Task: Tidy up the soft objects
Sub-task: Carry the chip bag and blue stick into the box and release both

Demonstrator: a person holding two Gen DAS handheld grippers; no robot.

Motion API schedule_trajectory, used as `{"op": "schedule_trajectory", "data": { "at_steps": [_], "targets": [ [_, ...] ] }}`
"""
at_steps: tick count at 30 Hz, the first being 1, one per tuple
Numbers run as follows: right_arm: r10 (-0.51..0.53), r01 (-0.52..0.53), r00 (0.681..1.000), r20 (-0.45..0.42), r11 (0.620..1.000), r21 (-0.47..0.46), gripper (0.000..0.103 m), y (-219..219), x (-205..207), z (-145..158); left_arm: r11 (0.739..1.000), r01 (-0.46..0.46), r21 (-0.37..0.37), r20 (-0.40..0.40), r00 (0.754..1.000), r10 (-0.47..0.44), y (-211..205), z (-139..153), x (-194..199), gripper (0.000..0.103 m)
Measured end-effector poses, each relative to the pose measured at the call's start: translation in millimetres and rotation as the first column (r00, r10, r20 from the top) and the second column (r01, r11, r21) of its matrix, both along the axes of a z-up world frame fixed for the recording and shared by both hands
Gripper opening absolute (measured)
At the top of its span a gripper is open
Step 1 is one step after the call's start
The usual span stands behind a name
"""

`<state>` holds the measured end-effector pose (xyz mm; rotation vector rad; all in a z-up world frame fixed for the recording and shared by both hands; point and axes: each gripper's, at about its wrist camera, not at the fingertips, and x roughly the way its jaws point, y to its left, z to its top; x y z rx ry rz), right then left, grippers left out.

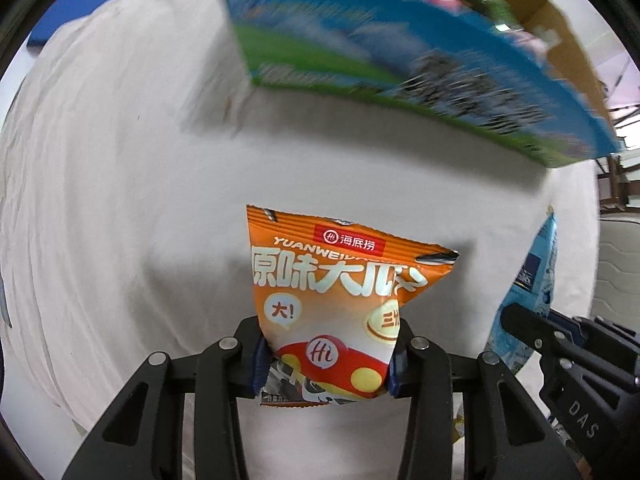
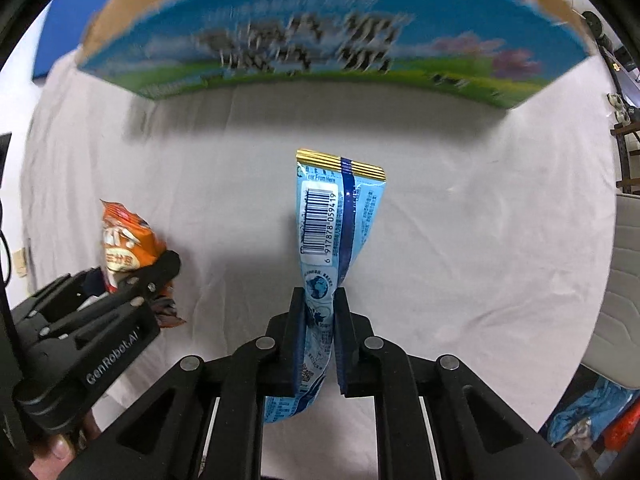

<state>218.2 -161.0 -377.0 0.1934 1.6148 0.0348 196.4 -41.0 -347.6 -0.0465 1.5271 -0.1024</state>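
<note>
Looking along the left tongs point(image 1: 326, 356), the orange snack packet point(image 1: 340, 300) stands clamped between the two jaws by its lower part, its serrated top seal rising free ahead of them; the blue carton point(image 1: 400, 64), motion-blurred, sits farther ahead and above, over the white cloth point(image 1: 120, 200) that covers the counter; off to the right the right tongs point(image 1: 532, 332) show with their pale blue pouch point(image 1: 536, 276). The packet looks light and puffed, its film crinkly and probably slippery; the hold on its lower body seems sound, though a hard squeeze could burst it or crush what is inside.

Seen from the right tongs point(image 2: 320, 344), the jaws are closed on the pale blue pouch point(image 2: 340, 220), pinching its narrow lower half so that the barcoded upper part and gold-edged seal stand up ahead; the carton point(image 2: 320, 40) lies straight ahead with its open top turned away; the left tongs point(image 2: 152, 276) sit to the left holding the orange packet point(image 2: 124, 240). This pouch looks slim, soft and bendable, likely to flop if taken by one end; the middle is the safer place to grip.
</note>
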Motion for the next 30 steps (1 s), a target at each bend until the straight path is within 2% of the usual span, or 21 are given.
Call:
{"op": "schedule_trajectory", "data": {
  "at_steps": [5, 12, 16, 19, 23, 30],
  "targets": [
    [-0.011, 0.009, 0.998, 0.061, 0.999, 0.032, 0.013, -29.7, 3.7, 40.3, 0.998, 0.031, -0.049, 0.086, 0.996, -0.026, -25.8, 50.9, -1.7, 0.039],
    [-0.037, 0.022, 0.985, 0.171, 0.996, 0.091, 0.012, -59.3, 41.1, 121.4, 0.991, 0.083, -0.103, 0.208, 0.976, -0.06, -30.7, 129.8, 21.3, 0.039],
    [-0.046, 0.026, 0.972, 0.23, 0.996, 0.088, 0.012, -68.5, 71.9, 152.8, 0.989, 0.103, -0.109, 0.25, 0.965, -0.073, -37.1, 156.6, 62.8, 0.039],
    [-0.053, 0.032, 0.966, 0.252, 0.996, 0.085, 0.012, -71.4, 104.3, 165.8, 0.99, 0.108, -0.087, 0.264, 0.961, -0.082, -34.9, 156.0, 96.0, 0.039],
    [-0.076, 0.06, 0.96, 0.27, 0.996, 0.07, 0.012, -72.7, 145.5, 167.3, 0.992, 0.105, -0.072, 0.233, 0.969, -0.086, -29.3, 146.3, 137.4, 0.039],
    [-0.178, 0.168, 0.957, 0.228, 0.984, 0.065, 0.012, -81.3, 204.2, 123.0, 0.997, 0.066, -0.051, 0.124, 0.991, -0.06, -17.8, 104.1, 195.8, 0.039]
  ]
}}
